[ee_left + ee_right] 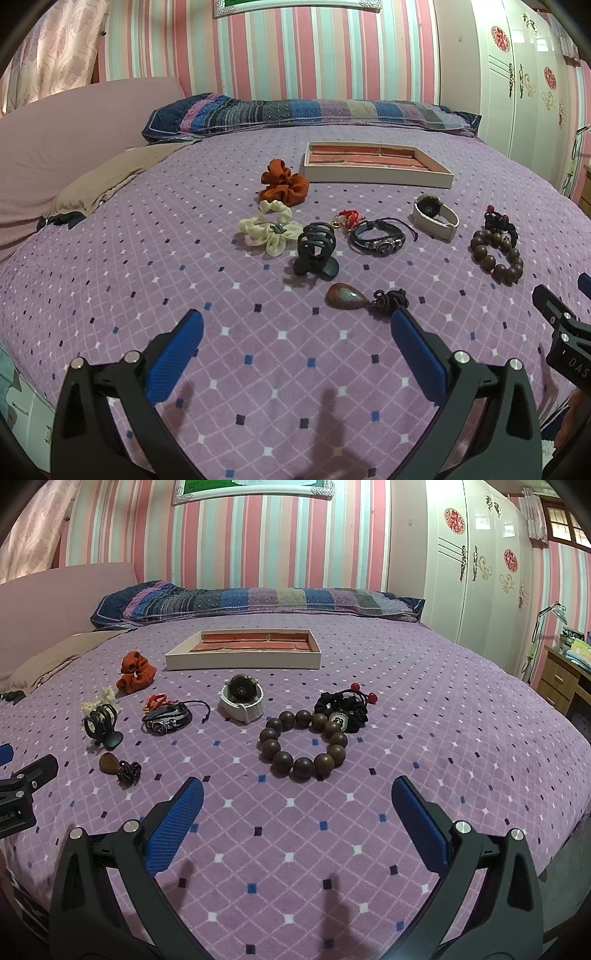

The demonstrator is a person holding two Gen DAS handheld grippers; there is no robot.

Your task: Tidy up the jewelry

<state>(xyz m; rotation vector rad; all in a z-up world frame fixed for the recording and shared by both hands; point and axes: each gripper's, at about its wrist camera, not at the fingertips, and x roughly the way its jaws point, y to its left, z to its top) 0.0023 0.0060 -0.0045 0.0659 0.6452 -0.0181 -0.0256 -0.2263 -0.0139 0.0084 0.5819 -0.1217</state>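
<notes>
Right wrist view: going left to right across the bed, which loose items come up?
Black claw clip → teardrop pendant → black leather bracelet → white watch → wooden bead bracelet

tray (243, 659) behind watch (242, 698) | bead bracelet (303, 744) before watch | hair claw (101, 725) far left

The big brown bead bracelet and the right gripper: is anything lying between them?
No. In the right wrist view, only bare purple bedspread lies between the wooden bead bracelet and the open right gripper.
</notes>
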